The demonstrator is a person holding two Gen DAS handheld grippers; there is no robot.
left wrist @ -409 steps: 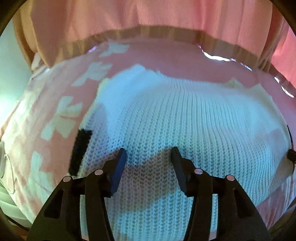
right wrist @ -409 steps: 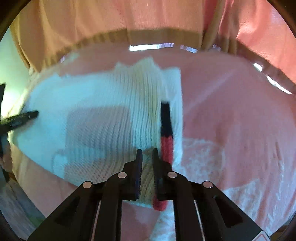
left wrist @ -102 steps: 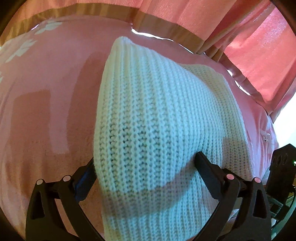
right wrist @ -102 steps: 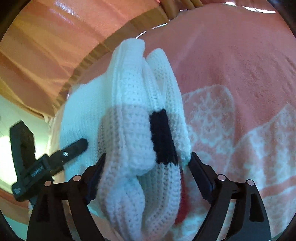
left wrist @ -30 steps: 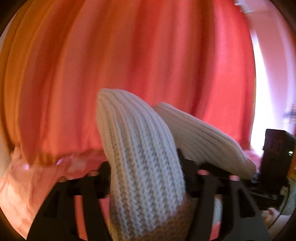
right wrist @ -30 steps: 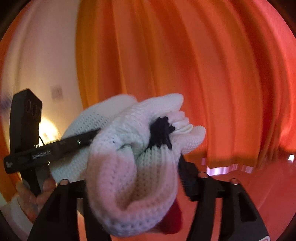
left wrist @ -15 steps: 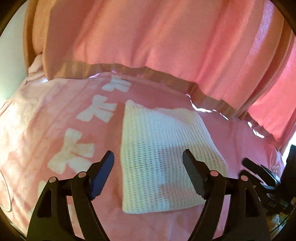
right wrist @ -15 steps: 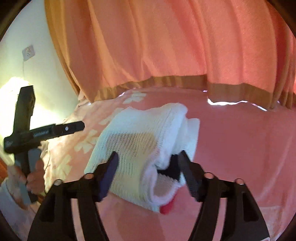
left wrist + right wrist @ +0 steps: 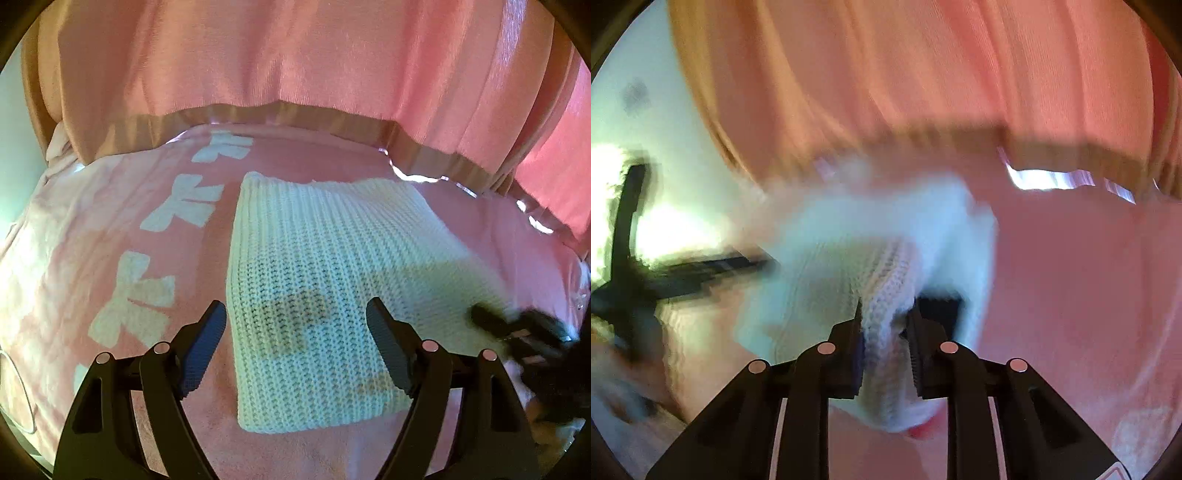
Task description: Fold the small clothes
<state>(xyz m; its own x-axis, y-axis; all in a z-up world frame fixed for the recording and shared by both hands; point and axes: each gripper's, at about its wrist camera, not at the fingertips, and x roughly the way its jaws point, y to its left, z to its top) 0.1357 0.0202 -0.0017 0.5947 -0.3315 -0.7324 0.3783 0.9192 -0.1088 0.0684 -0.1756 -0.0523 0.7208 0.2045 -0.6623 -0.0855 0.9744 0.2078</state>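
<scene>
A folded white sweater [image 9: 325,295] lies on the pink blanket [image 9: 110,258], long axis running near to far, straight ahead of the spread-open left gripper [image 9: 295,350]; the right gripper [image 9: 884,345] pinches its right edge.

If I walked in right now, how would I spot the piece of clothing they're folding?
Look at the pink blanket with white bow shapes that runs up to the pink curtain. To the right of the bows lies a white knitted garment, folded into a thick rectangle. It is the only chunky ribbed knit there, and the right gripper pinches one edge of it.
</scene>
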